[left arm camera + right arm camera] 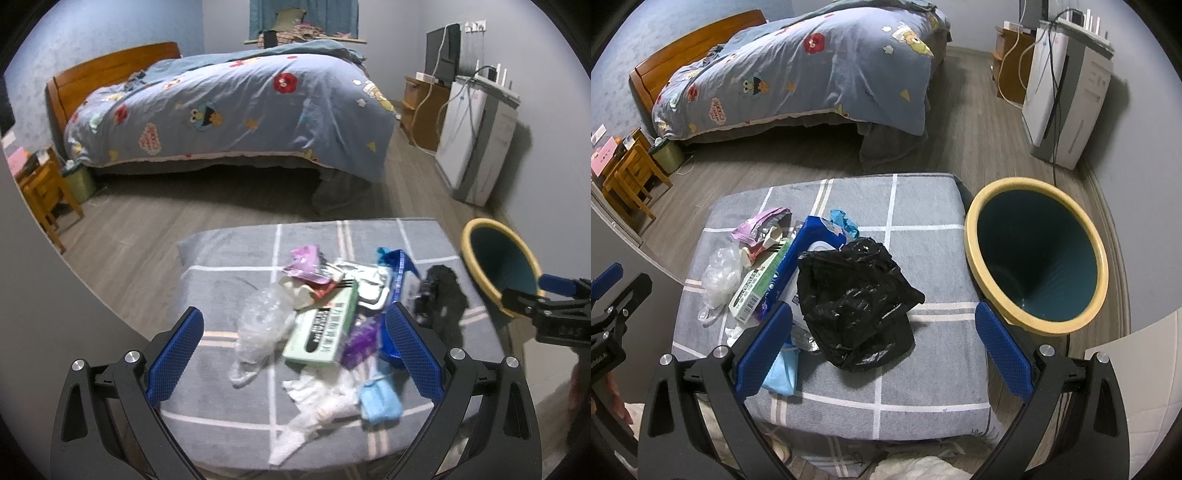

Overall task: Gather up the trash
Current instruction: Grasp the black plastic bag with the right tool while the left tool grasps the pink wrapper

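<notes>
Both the left gripper (293, 352) and right gripper (882, 347) are spread wide, holding nothing. The trash sits heaped on the grey checked cushion (923, 369). That crumpled black plastic bag (857, 295) looks slippery and could snag neighbours. The yellow-rimmed teal bin (1036, 260) at 3 o'clock looks empty so far.

Black hand-held gripper (293, 350), blue textured pads (177, 356), silver screws
</notes>
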